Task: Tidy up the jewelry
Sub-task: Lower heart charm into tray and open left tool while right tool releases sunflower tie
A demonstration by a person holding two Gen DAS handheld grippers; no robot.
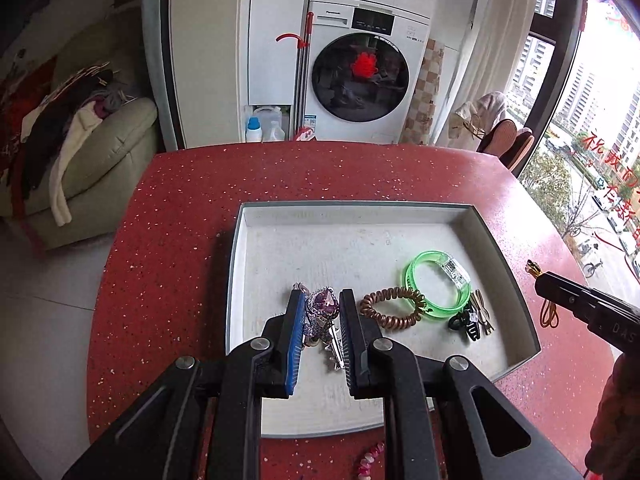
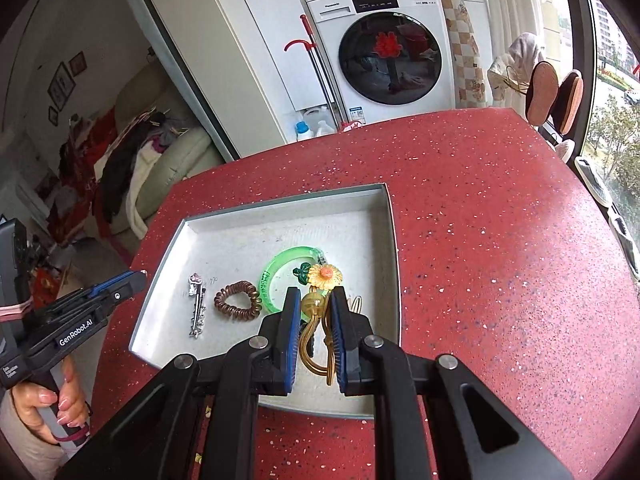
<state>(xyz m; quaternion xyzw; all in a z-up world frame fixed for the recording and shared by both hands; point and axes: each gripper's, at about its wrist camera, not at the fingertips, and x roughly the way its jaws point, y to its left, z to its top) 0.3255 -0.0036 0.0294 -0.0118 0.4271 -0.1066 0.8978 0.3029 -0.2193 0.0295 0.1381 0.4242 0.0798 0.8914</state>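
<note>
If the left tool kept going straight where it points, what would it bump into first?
Probably the bare floor of the white tray. The left tool, shut on the purple heart jewel, points down into it, left of the brown coil hair tie. Depth is hard to judge.

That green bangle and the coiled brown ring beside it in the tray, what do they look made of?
Green bangle: translucent, glossy plastic by the look, light glowing through it. Coiled brown ring: a spiral hair tie, probably shiny plastic cord with a coppery sheen, though metal can't be excluded.
</note>
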